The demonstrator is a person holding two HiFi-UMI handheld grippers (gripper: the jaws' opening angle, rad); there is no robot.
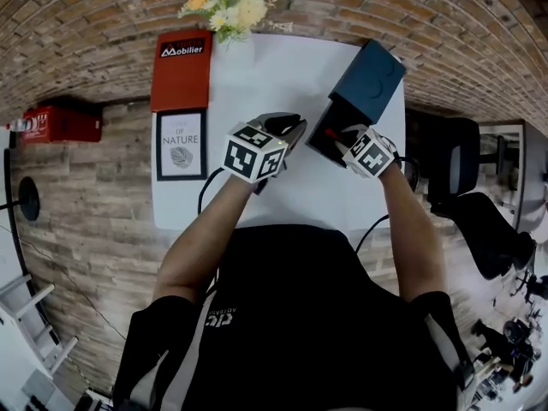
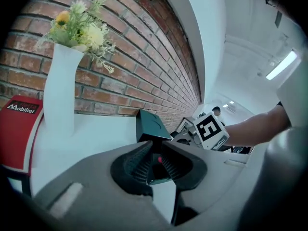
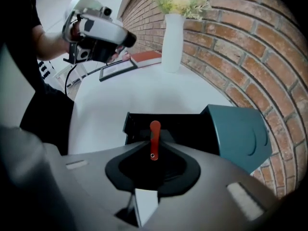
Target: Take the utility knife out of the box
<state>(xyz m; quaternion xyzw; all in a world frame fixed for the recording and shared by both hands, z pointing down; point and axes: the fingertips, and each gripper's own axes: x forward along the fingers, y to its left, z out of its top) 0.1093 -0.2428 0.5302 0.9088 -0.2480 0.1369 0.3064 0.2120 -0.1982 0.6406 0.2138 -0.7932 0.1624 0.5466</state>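
- utility knife [image 3: 154, 137]: red handle.
- box [image 1: 370, 77]: teal outside, black inside.
- table [image 1: 257, 75]: plain white.
- wall [image 1: 103, 24]: red-brown brick, pale mortar lines.
- vase [image 3: 172, 42]: white; flowers [image 1: 231, 2] yellow, cream, green.
- sign [image 1: 181, 71]: red, white lettering on a black band.
- framed print [image 1: 181, 144]: white sheet, black frame, grey leaf motif.
- left gripper [image 2: 154, 160], right gripper [image 3: 154, 148]: grey shells, black ribbed pads [image 2: 137, 165]; marker cubes [image 1: 254, 152] white with black square patterns.
- shirt [image 1: 300, 315]: black.
- floor [image 1: 103, 204]: grey-brown wood planks.

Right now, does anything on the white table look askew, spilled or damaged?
Nothing stands out: the dark teal box lies open, the right gripper holds the slim red utility knife, and the white flower vase stands upright.
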